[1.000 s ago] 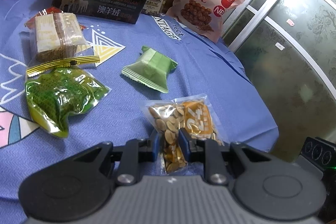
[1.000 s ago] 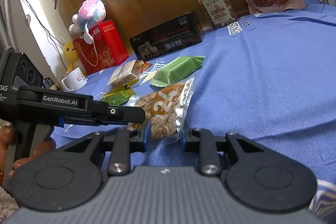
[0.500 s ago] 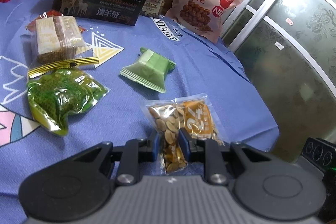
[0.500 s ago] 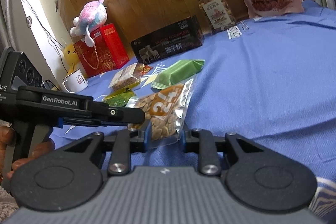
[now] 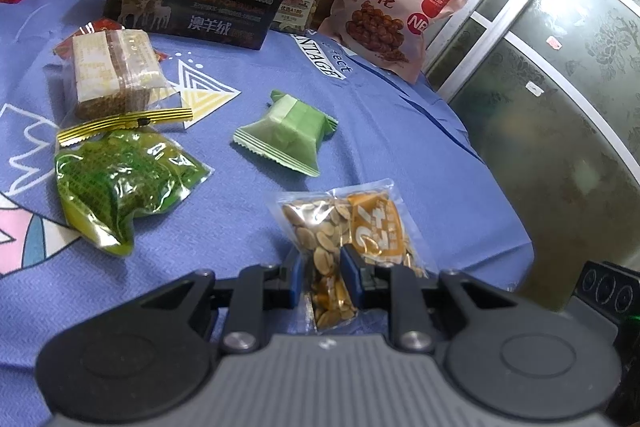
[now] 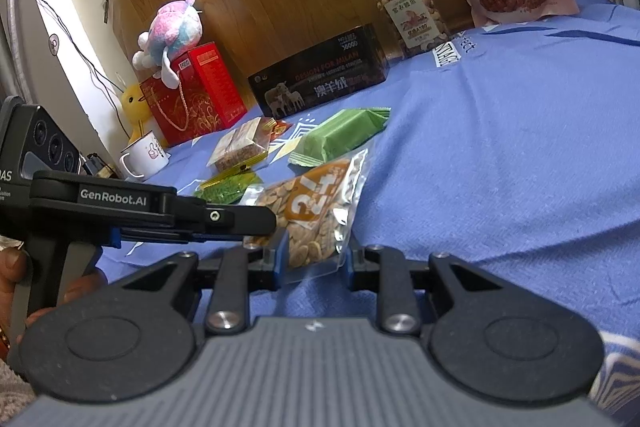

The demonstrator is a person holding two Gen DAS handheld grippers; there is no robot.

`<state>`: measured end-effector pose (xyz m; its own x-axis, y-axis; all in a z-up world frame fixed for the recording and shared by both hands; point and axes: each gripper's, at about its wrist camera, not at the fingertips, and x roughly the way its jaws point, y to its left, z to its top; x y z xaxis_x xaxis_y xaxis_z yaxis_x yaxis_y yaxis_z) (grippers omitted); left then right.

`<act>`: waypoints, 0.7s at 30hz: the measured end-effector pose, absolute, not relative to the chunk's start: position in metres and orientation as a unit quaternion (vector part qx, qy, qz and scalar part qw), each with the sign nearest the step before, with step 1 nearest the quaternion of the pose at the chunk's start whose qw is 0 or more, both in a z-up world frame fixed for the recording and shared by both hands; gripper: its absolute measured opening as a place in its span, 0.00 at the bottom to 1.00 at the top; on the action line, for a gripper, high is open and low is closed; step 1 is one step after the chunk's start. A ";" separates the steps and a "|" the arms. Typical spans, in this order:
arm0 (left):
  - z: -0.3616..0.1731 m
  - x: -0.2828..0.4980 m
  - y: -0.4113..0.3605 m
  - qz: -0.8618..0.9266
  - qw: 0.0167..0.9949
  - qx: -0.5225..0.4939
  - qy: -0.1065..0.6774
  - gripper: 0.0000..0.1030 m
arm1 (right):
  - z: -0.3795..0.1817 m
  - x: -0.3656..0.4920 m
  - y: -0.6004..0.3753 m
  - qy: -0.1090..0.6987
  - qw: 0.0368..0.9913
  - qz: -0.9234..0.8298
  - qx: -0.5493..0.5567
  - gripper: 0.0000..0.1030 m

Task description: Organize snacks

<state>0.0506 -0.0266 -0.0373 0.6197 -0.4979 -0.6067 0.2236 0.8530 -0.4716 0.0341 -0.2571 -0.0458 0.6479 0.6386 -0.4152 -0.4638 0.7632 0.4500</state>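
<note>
Peanut packet (image 5: 344,239) at near edge of blue-clothed worktop (image 5: 400,147), pinched at its near end by left hand-held gripper (image 5: 320,283); right hand-held gripper (image 6: 314,259) spread around packet's corner, not clamped. Pick-up step in hand. Next, probably: lift clear, carry toward green wrapped snack (image 5: 288,135) and green pouch (image 5: 116,183), set down in line

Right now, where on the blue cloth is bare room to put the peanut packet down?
Bare cloth lies right of the peanut packet and the green wrapped bar, up to the pink bag. The left side is crowded: the green pouch and the clear-wrapped cake lie close together there.
</note>
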 end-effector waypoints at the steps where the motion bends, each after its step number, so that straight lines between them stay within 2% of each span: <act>1: -0.037 0.051 -0.026 -0.204 0.883 -0.178 0.384 0.20 | -0.046 0.034 -0.257 0.286 0.894 0.309 0.155 0.29; 21: -0.019 0.050 -0.027 -0.188 0.900 -0.153 0.361 0.20 | -0.040 0.049 -0.258 0.295 0.875 0.332 0.190 0.29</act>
